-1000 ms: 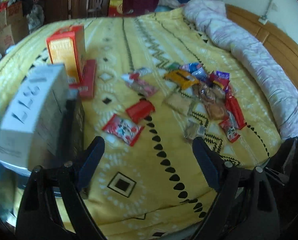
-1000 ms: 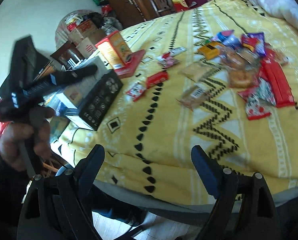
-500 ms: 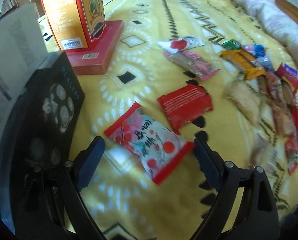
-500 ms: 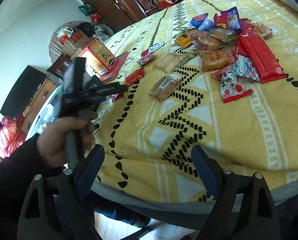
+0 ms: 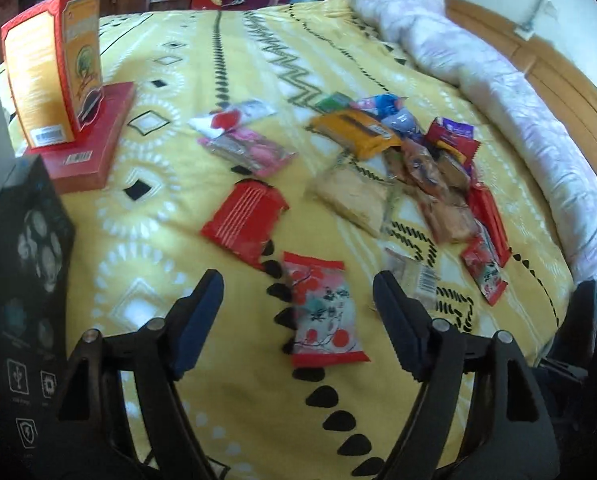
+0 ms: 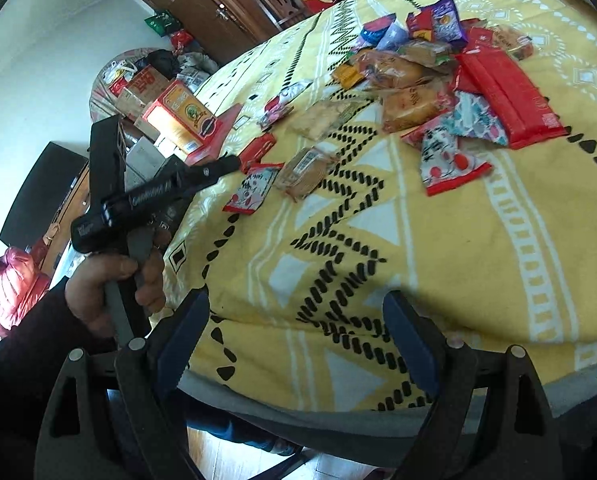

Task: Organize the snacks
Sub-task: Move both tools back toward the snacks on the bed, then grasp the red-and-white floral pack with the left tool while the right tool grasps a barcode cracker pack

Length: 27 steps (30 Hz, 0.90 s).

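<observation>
A red-and-white snack packet with red dots (image 5: 322,312) lies flat on the yellow bedspread (image 5: 202,92). My left gripper (image 5: 296,316) hangs just over it, its jaws closing. The packet lies between the blue pads (image 5: 198,320), which stand apart from it. A ridged red packet (image 5: 244,220) lies just beyond. Farther right is a pile of mixed snacks (image 5: 418,176). My right gripper (image 6: 296,336) stands open and empty over the bed's near edge. In the right wrist view the same dotted packet (image 6: 252,190) lies at the tip of the left tool, which a hand (image 6: 110,292) holds.
An orange carton (image 5: 54,68) stands on a flat red box (image 5: 90,148) at the left. A black box (image 5: 22,280) sits nearer. A rolled pink quilt (image 5: 498,92) lines the right side by the wooden headboard. Cartons and furniture (image 6: 146,84) crowd the floor beyond the bed.
My left gripper came down and swung over the dotted packet, which now lies between narrower jaws. The right view rolled and shifted, bringing the snack pile closer.
</observation>
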### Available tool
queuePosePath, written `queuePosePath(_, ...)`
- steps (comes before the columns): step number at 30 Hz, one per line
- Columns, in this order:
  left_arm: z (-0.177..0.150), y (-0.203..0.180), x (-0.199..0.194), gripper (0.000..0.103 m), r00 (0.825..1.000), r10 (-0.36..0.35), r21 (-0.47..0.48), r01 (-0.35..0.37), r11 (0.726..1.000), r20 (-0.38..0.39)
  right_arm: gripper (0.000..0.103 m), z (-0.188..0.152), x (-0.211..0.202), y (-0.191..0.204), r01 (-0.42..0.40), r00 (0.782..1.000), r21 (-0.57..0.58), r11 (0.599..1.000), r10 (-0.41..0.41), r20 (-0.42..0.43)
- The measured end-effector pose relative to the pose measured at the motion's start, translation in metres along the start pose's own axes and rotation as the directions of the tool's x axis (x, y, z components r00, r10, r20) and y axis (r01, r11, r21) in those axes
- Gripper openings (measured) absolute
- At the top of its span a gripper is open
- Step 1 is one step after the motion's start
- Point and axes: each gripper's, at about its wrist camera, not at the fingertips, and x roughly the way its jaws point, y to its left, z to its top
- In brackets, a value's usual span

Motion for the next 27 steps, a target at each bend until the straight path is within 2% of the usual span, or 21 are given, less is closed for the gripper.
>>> queuePosePath(6, -0.002, -0.012, 0.019, 0.075, 0.998, 0.039, 0.045, -0.037, 0.998, -0.045, 0.090, -0.002, 0.002, 0.005, 0.012, 1.000, -0.031, 0.999, -0.012, -0.007)
queuePosePath(9, -0.004, -0.019, 0.032, 0.068, 0.997, 0.043, 0.077, -0.038, 0.996, -0.061, 0.090, 0.000, 0.001, 0.006, 0.028, 1.000, -0.049, 0.998, -0.029, -0.007)
queuePosePath(10, -0.005, -0.020, 0.034, 0.064, 0.997, 0.052, 0.086, -0.047, 0.995, -0.062, 0.090, 0.000, 0.002, 0.006, 0.033, 0.999, -0.054, 0.998, -0.034, -0.010)
queuePosePath(11, -0.005, -0.020, 0.034, 0.053, 0.996, 0.056, 0.089, -0.050, 0.995, -0.067, 0.090, 0.000, 0.002, 0.006, 0.037, 0.999, -0.059, 0.998, -0.038, -0.013)
queuePosePath(13, -0.005, -0.016, 0.035, 0.040, 0.995, 0.066, 0.085, -0.059, 0.995, -0.075, 0.090, -0.001, 0.003, 0.006, 0.040, 0.999, -0.065, 0.997, -0.041, -0.016)
queuePosePath(19, -0.007, -0.006, 0.029, 0.039, 0.996, 0.038, 0.069, -0.032, 0.997, -0.085, 0.090, 0.008, 0.007, 0.020, 0.058, 0.998, -0.139, 0.989, -0.060, -0.014)
queuePosePath(23, -0.013, 0.000, 0.028, 0.041, 0.996, 0.053, 0.073, -0.048, 0.996, -0.075, 0.090, 0.030, 0.015, 0.033, 0.069, 0.998, -0.226, 0.972, -0.070, 0.005)
queuePosePath(27, -0.018, 0.001, 0.031, 0.043, 0.997, 0.050, 0.080, -0.046, 0.996, -0.057, 0.090, 0.058, 0.042, 0.038, 0.094, 0.995, -0.298, 0.950, -0.102, -0.012)
